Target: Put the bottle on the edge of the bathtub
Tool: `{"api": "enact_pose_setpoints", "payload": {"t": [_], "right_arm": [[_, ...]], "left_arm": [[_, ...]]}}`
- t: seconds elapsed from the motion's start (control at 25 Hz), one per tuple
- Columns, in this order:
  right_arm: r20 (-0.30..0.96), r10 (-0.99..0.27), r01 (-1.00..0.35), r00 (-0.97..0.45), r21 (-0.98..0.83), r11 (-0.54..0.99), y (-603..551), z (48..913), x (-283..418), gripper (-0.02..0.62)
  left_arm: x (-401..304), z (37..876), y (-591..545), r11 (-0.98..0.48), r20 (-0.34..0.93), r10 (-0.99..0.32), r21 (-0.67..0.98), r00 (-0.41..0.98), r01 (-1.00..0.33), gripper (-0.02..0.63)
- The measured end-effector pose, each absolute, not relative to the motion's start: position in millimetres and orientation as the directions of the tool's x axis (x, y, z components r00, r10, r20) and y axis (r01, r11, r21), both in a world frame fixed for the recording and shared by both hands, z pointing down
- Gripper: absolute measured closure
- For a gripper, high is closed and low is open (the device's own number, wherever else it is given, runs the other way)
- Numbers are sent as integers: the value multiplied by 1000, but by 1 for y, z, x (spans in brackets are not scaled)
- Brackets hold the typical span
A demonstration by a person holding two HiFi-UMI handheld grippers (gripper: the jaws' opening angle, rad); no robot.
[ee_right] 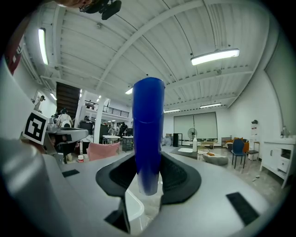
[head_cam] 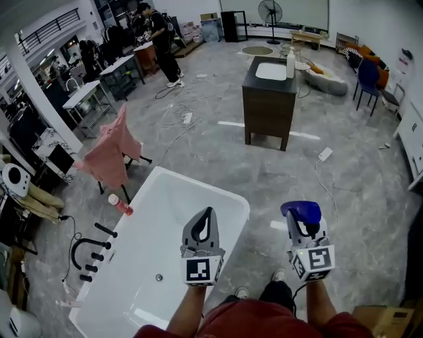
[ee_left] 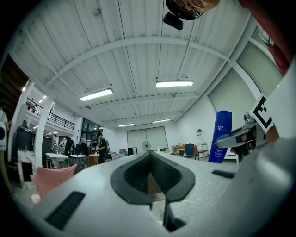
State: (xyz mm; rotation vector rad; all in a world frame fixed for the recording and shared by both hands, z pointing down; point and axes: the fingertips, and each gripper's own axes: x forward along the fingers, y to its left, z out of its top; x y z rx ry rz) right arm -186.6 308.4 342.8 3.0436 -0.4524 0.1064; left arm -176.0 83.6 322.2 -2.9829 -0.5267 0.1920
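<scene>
Bottle (ee_right: pixel 148 120), blue and smooth, is pinched near its end by the right tongs (ee_right: pixel 149 178); it looks light, hard, probably slippery. Left tongs (ee_left: pixel 151 176) are pressed together, empty.

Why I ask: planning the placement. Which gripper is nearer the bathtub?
Left. The left gripper is over the bathtub by its right rim; the right gripper, gripping the blue bottle, is past that rim.

bathtub (head_cam: pixel 198 185): one;
blue bottle (head_cam: pixel 301 210): one;
grippers: two, the left gripper (head_cam: pixel 207 214) and the right gripper (head_cam: pixel 301 224);
vanity cabinet (head_cam: pixel 268 109): one;
white pump bottle (head_cam: pixel 290 63): one;
pedestal fan (head_cam: pixel 270 13): one;
pink cloth (head_cam: pixel 109 152): one;
blue chair (head_cam: pixel 367 76): one;
red bottle on the floor (head_cam: pixel 121 205): one
</scene>
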Motion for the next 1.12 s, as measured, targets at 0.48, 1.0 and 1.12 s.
{"api": "enact_pose_setpoints", "payload": {"t": [0.48,1.0,1.12], "right_arm": [[82,-431,-435,898,35,-900,401,362,-5,446],[79,-592,-595,802,24,-803,462,362,131,446],[80,-623,-626,778,10,-780,453,363,152,446]], "left_arm": [[-33,349,170,-971,-81,190,-163,978,175,601],[64,343,246,-983,-82,16,-186,996,1,601],[77,343,240,-982,-74,-21,-187,997,-35,601]]}}
